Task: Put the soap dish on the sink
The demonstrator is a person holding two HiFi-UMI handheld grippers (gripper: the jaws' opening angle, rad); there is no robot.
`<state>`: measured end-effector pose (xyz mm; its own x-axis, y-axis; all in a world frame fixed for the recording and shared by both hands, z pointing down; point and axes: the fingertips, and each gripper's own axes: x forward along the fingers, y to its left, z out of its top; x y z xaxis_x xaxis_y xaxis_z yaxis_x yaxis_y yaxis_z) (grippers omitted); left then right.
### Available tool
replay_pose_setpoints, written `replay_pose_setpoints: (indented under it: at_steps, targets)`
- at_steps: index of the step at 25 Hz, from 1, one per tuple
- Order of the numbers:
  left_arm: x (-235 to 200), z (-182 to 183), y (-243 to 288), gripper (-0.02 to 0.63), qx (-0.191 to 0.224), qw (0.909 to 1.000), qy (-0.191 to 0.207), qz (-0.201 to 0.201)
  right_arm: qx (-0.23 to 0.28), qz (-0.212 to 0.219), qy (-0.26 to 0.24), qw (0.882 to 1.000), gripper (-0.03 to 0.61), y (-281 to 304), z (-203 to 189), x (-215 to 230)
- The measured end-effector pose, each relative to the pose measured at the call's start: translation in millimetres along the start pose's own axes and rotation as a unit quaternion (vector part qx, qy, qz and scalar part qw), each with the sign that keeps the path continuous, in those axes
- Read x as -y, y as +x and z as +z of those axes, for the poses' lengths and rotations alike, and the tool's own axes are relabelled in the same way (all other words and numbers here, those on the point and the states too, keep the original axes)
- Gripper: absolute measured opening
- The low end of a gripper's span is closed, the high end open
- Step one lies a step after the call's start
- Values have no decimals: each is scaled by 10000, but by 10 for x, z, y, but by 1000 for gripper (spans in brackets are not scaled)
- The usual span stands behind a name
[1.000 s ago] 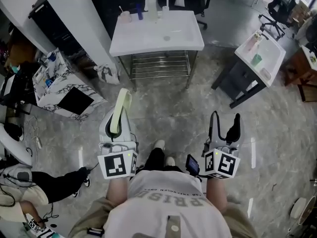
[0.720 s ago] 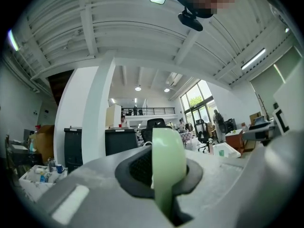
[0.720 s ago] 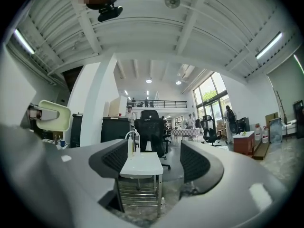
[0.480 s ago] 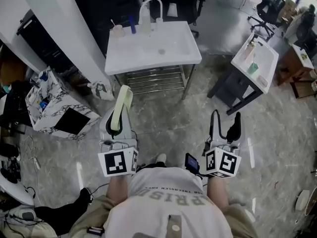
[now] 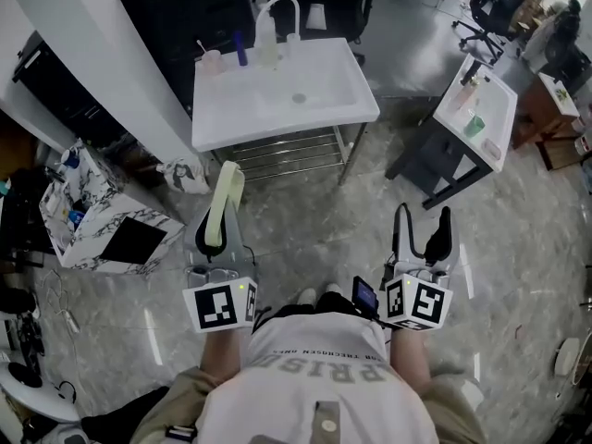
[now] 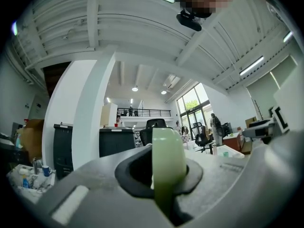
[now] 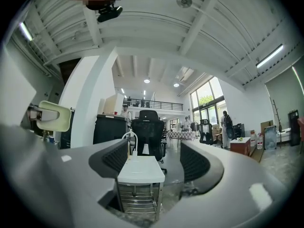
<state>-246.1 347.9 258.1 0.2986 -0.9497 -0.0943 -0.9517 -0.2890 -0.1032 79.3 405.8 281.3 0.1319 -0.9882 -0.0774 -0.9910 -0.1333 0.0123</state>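
My left gripper [image 5: 220,218] is shut on a pale green soap dish [image 5: 223,202], held on edge and sticking out ahead of the jaws. Up close in the left gripper view the soap dish [image 6: 167,163] stands clamped between the jaws. The white sink [image 5: 282,91] on a metal frame stands ahead on the floor, with a curved tap at its back; it also shows between the jaws in the right gripper view as the sink [image 7: 140,169]. My right gripper [image 5: 421,234] is open and holds nothing; both grippers are well short of the sink.
On the sink's back rim stand a cup [image 5: 211,60] and bottles [image 5: 241,48]. A second white sink stand [image 5: 486,109] is at the right, a marbled box [image 5: 97,215] at the left, a white pillar [image 5: 102,58] beside the sink. Office chairs stand behind.
The sink has drawn closer and shifted left in the head view. Both grippers keep their pose, the soap dish still clamped in the left one.
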Motion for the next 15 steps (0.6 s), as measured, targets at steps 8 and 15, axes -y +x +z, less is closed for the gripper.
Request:
replay_pose_setpoints:
  at_steps: [8,15]
  targets:
    - [-90,-107,321,12,-125,9999,-1,88,-14,115,-64,9999,336,424,-13,-41]
    - [1,-151,704,12,-169,9997,100,112,-31,217,63,9997,336,880,-103,101]
